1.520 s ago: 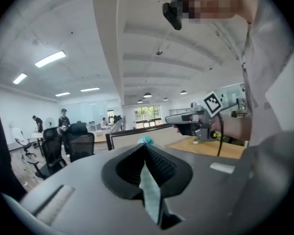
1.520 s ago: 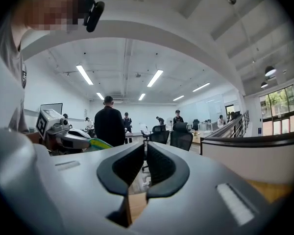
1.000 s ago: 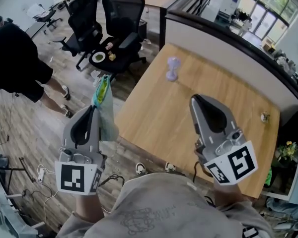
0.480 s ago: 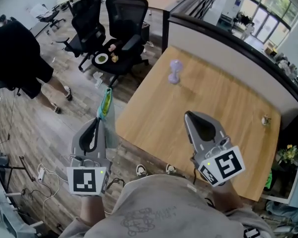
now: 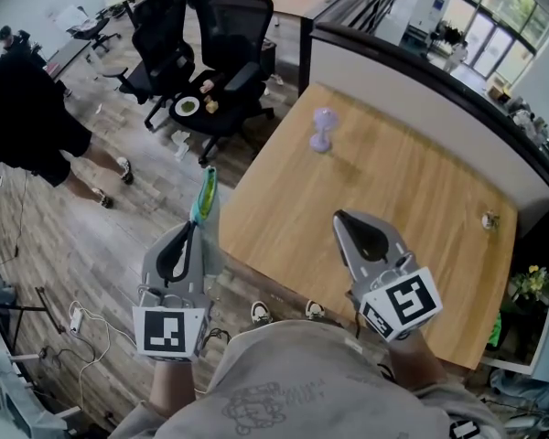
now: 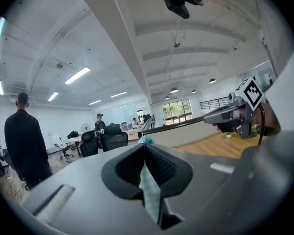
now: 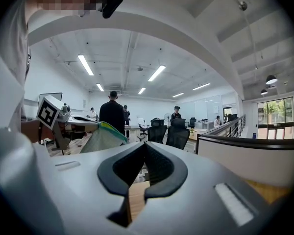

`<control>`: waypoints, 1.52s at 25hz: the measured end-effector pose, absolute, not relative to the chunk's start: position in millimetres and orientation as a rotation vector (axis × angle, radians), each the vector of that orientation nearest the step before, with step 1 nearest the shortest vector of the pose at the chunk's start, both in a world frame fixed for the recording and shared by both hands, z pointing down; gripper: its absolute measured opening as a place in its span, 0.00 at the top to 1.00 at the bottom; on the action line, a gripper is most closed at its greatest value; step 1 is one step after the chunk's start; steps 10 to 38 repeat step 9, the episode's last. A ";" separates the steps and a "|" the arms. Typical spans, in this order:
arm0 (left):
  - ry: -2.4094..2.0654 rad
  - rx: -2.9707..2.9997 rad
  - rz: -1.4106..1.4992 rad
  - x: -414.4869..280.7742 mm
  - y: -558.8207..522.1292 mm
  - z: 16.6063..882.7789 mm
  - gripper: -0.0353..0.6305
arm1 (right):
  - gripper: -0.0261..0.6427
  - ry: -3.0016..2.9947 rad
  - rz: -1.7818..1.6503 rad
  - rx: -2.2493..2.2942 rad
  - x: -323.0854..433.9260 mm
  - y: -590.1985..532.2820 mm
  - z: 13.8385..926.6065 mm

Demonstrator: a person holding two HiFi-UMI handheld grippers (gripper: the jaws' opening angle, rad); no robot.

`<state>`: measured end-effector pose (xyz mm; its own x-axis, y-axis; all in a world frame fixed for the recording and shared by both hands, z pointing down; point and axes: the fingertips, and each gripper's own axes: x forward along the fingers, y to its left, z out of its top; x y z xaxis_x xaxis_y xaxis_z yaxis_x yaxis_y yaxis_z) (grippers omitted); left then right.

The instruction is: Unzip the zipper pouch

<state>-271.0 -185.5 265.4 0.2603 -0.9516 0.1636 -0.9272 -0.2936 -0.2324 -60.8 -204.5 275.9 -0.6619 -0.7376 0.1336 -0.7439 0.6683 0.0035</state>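
Note:
In the head view the zipper pouch [image 5: 205, 204] is a thin teal bag with a yellow-green top edge. It stands up edge-on from my left gripper [image 5: 194, 228], just off the near-left corner of the wooden table [image 5: 421, 181]. In the left gripper view the pouch [image 6: 149, 190] is pinched between the shut jaws of that gripper [image 6: 145, 144]. My right gripper [image 5: 339, 216] hovers over the table's near edge, shut with nothing in it. The right gripper view shows its closed jaws [image 7: 146, 145], and the pouch [image 7: 104, 137] is off to the left.
A small purple object [image 5: 323, 128] stands at the table's far side and a tiny item [image 5: 488, 216] lies near its right edge. Black office chairs [image 5: 224, 35] stand beyond the table. A person in black [image 5: 27, 108] stands on the wooden floor at left.
Both grippers have sunk and drawn closer to my body. The pouch came down with the left gripper and now shows edge-on.

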 end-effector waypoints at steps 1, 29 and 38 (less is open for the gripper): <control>1.815 -2.424 -0.435 -269.2 -184.7 266.4 0.94 | 0.94 -2.755 0.078 1.230 -60.3 -204.3 276.0; 1.800 -2.417 -0.407 -265.9 -182.9 263.7 0.93 | 0.94 -2.749 0.078 1.225 -58.7 -202.1 279.8; 1.800 -2.417 -0.407 -265.9 -182.9 263.7 0.93 | 0.94 -2.749 0.078 1.225 -58.7 -202.1 279.8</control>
